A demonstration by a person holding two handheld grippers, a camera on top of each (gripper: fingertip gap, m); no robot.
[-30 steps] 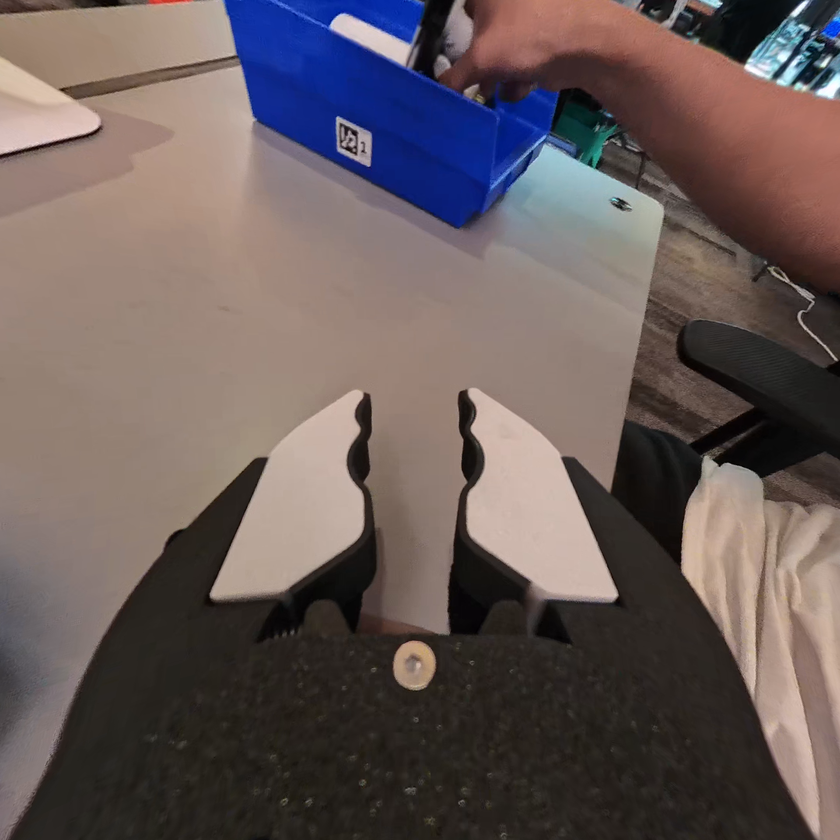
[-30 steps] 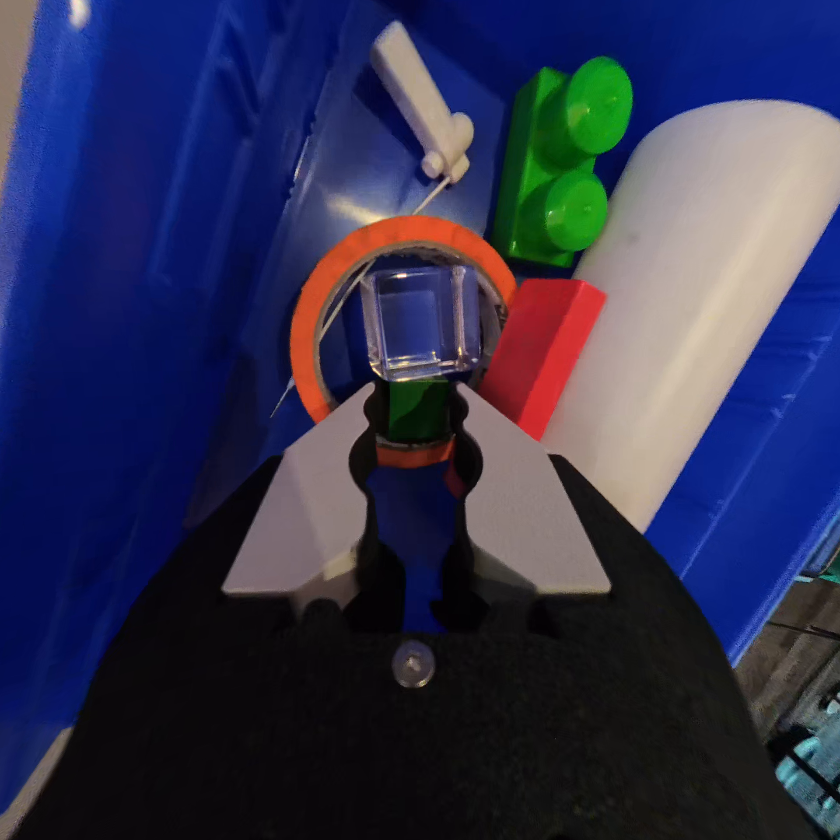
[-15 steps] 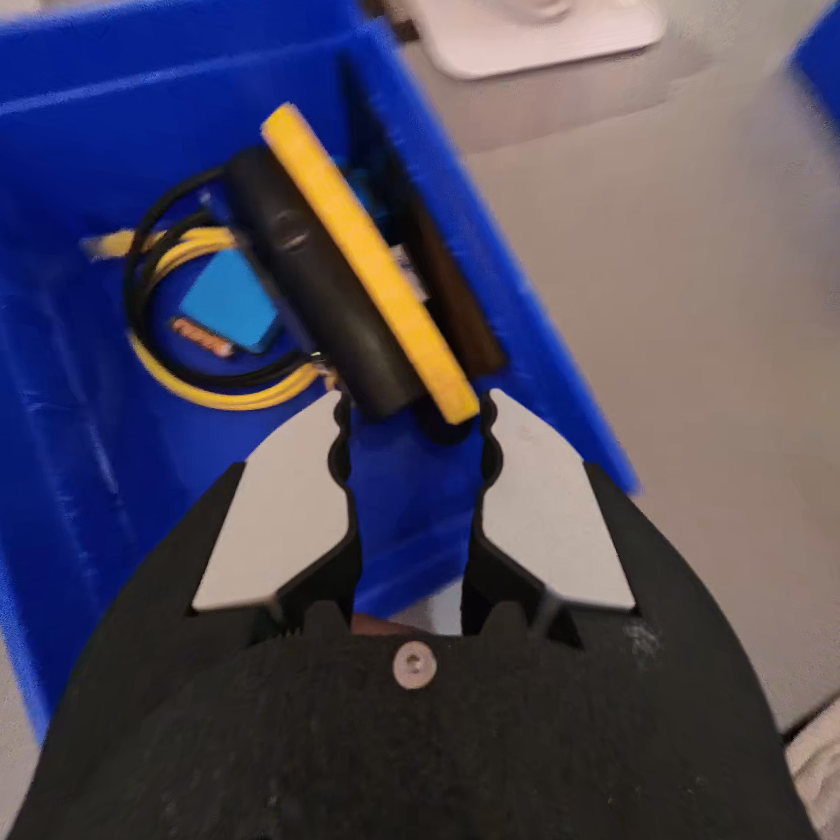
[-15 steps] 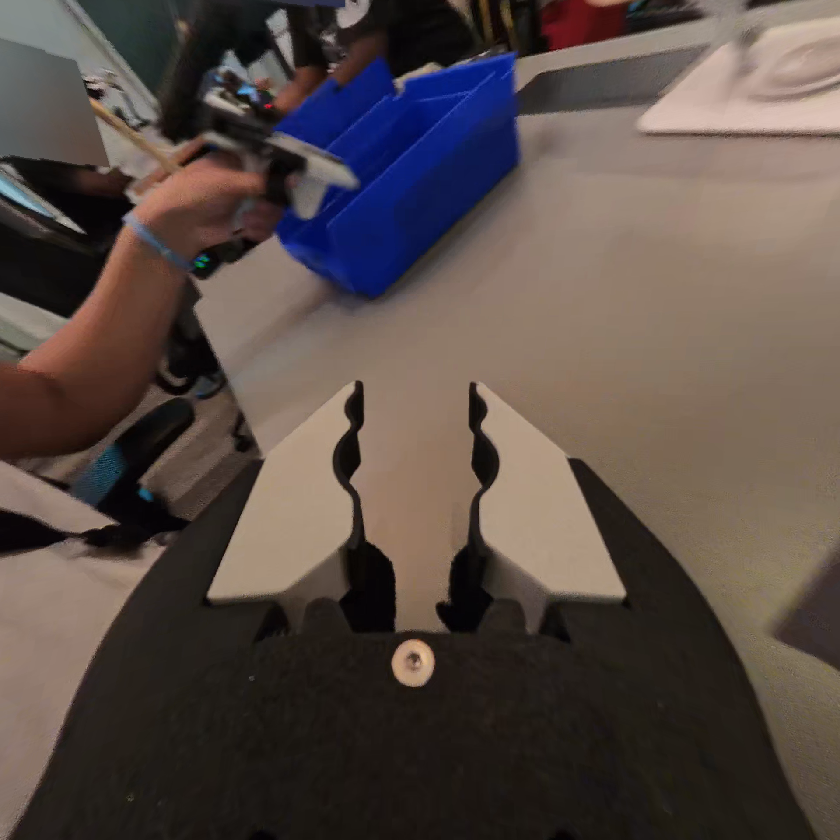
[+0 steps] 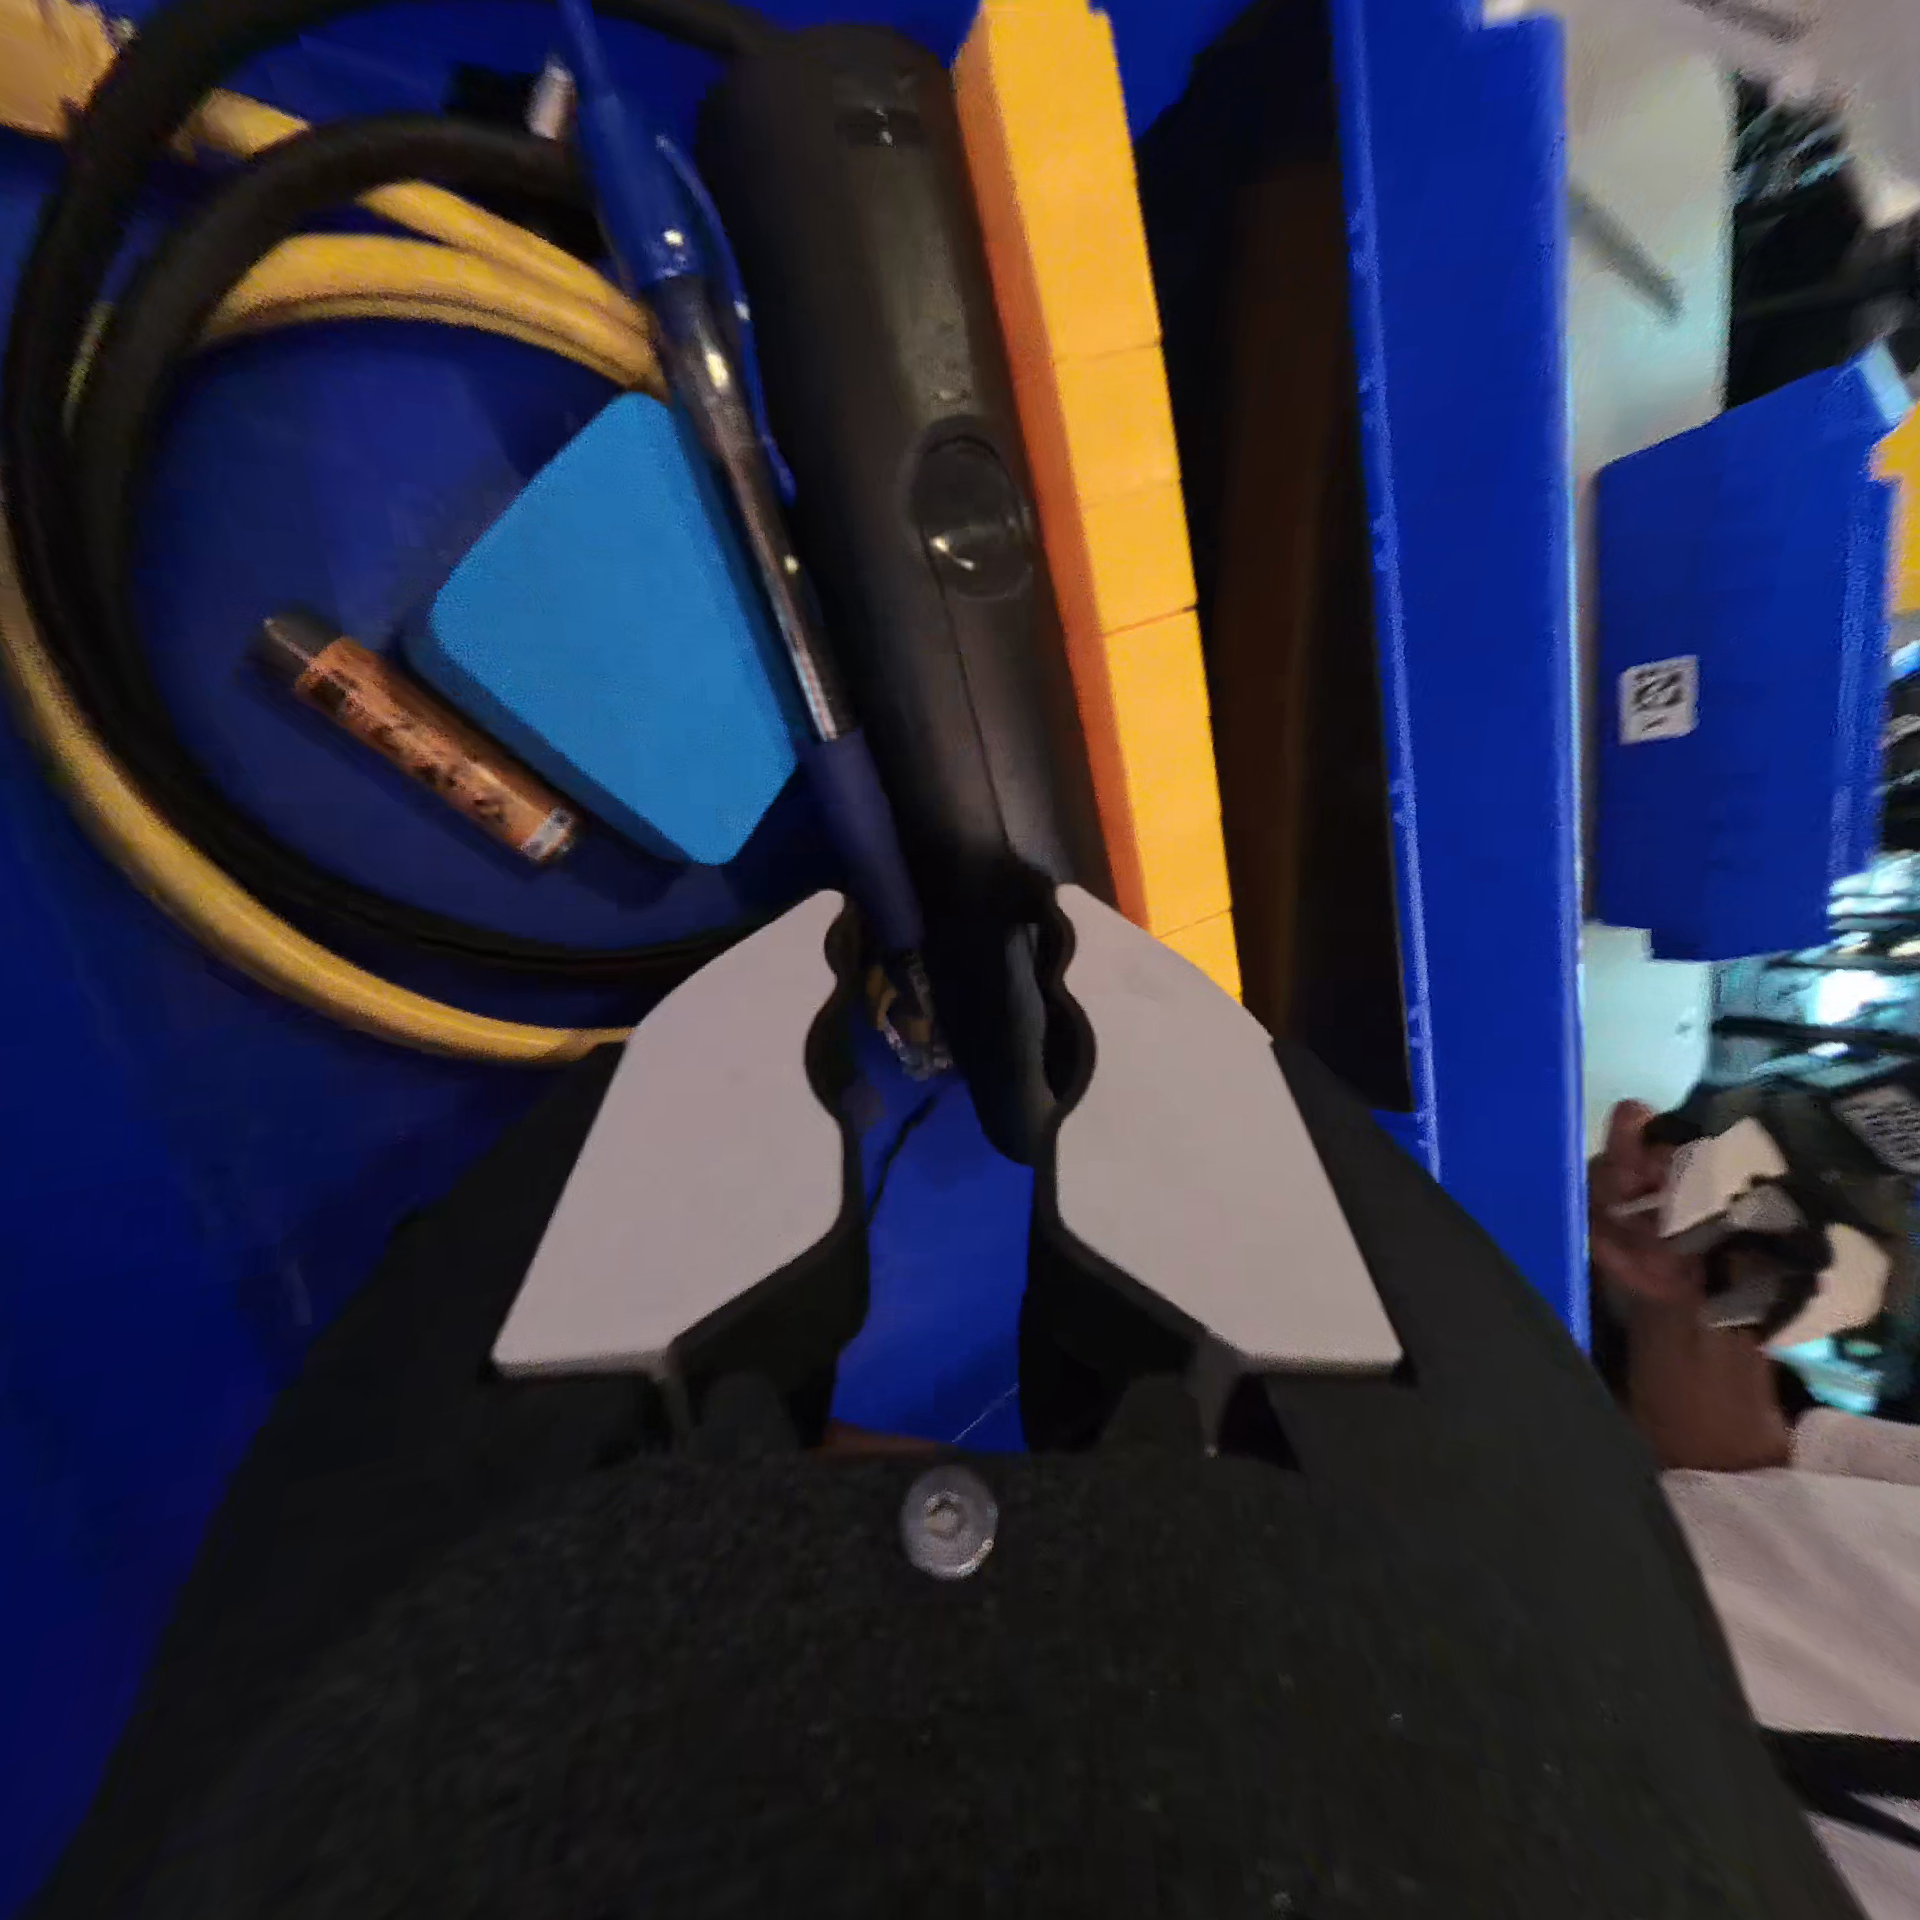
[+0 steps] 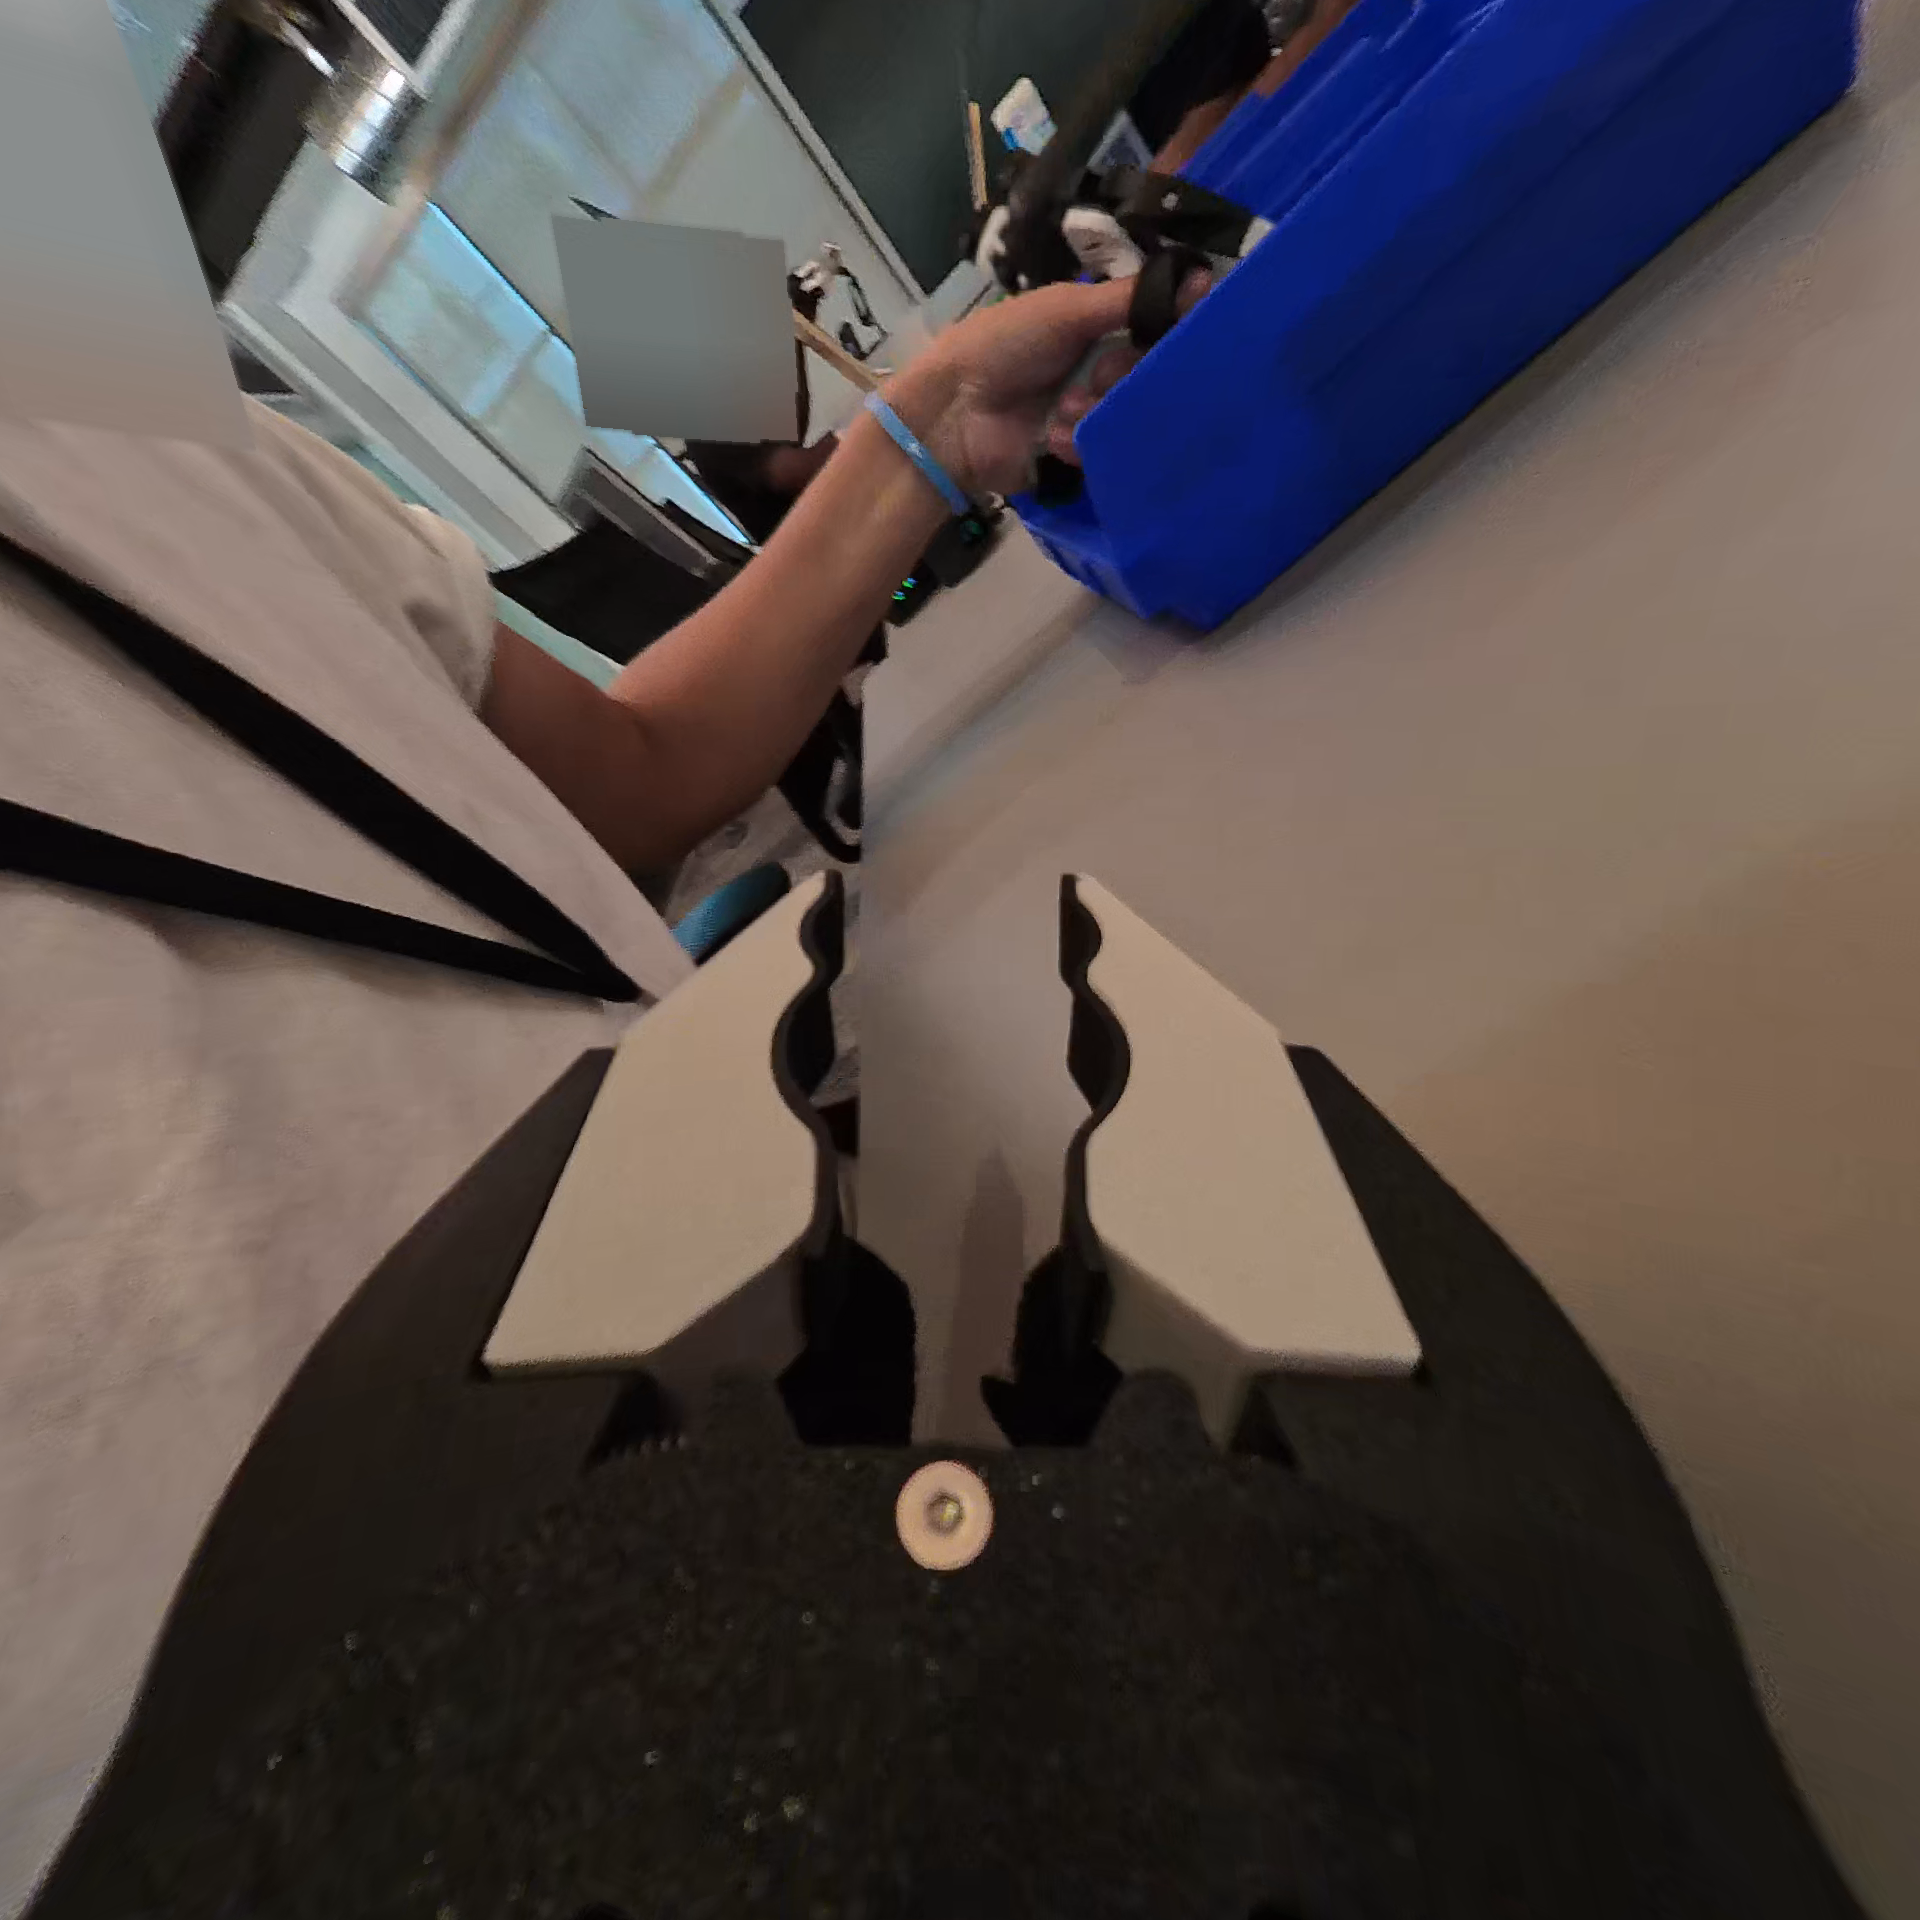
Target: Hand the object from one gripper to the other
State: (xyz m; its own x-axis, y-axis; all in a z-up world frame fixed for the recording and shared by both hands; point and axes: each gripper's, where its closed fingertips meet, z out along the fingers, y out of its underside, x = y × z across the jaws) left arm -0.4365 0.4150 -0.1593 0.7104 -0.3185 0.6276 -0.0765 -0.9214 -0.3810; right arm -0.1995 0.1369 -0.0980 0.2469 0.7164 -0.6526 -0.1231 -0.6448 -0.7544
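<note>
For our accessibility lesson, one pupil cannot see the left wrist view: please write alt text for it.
The left gripper reaches into a blue bin, its jaws slightly apart around the near ends of a blue pen and a black handheld device. Beside them stand a yellow block, coiled yellow and black cables, a light blue pad and a small battery.

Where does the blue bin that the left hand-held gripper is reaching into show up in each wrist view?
Left wrist view: the blue bin fills the left and centre, seen from above, with the left hand-held gripper inside it.
Right wrist view: same bin at the upper right, on the grey table.
Shared landmark: the bin itself.
</note>
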